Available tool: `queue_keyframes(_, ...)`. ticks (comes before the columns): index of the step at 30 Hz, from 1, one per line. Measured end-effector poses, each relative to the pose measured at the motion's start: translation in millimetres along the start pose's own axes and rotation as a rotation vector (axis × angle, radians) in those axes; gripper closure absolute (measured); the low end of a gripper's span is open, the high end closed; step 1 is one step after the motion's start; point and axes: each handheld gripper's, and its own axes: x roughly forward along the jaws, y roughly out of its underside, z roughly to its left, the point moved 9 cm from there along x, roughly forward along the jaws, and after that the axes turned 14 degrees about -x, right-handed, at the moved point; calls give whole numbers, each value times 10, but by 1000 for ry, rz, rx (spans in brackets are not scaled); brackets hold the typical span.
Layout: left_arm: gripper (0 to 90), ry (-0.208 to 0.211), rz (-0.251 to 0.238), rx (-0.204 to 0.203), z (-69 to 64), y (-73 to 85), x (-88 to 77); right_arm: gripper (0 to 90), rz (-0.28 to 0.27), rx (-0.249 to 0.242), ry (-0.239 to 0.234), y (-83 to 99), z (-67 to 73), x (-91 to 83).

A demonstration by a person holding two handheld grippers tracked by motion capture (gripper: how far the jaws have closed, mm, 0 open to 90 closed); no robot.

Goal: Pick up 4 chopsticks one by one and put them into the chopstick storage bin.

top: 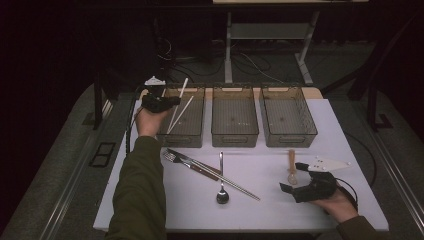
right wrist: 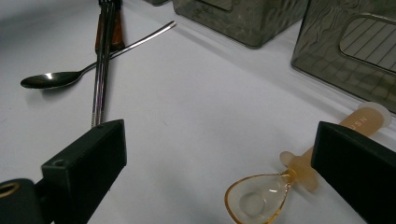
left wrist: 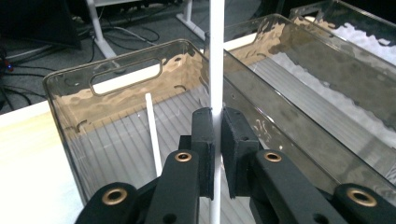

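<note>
The left gripper (top: 167, 101) holds a white chopstick (top: 181, 93) over the left bin (top: 183, 136).

three bins (top: 235, 117) stand behind the fork (top: 172, 158), spoon (top: 222, 186) and chopsticks (top: 220, 175) on the table (top: 150, 210).

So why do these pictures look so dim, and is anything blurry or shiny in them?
High view: the room behind is almost black, light falling mainly on the white table. Left gripper view: the held white chopstick is washed out, and the smoky bin wall shows rippled reflections. Right gripper view: the near jaws look soft, the metal spoon glints, and the amber spoon is sharp.
</note>
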Motion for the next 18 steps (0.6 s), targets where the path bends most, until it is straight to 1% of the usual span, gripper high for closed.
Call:
queue_keyframes(1,822,-14,-4,1,8,4,13,32,0,0,0,0,0,-1)
queue_keyframes(2,740,-32,-8,3,18,6,28,32,-1,-1,0,-1,0,-3)
queue_keyframes(3,682,-27,-6,2,15,13,34,32,-2,-1,0,0,0,-5)
queue_keyframes(5,641,-20,-12,0,3,21,39,32,-2,-1,-1,1,-1,-8)
queue_keyframes(10,578,-4,-8,10,-32,40,30,32,-1,-3,-2,1,4,-6)
queue_keyframes(12,552,6,-9,7,-62,40,22,32,-1,-3,-1,0,4,-4)
queue_keyframes(14,522,13,-9,14,-105,49,6,32,0,-3,0,1,4,0)
queue_keyframes(15,517,20,-11,17,-132,56,-7,32,1,-3,0,1,5,0)
queue_keyframes(18,479,62,-19,2,-241,99,-45,32,1,-7,1,0,6,1)
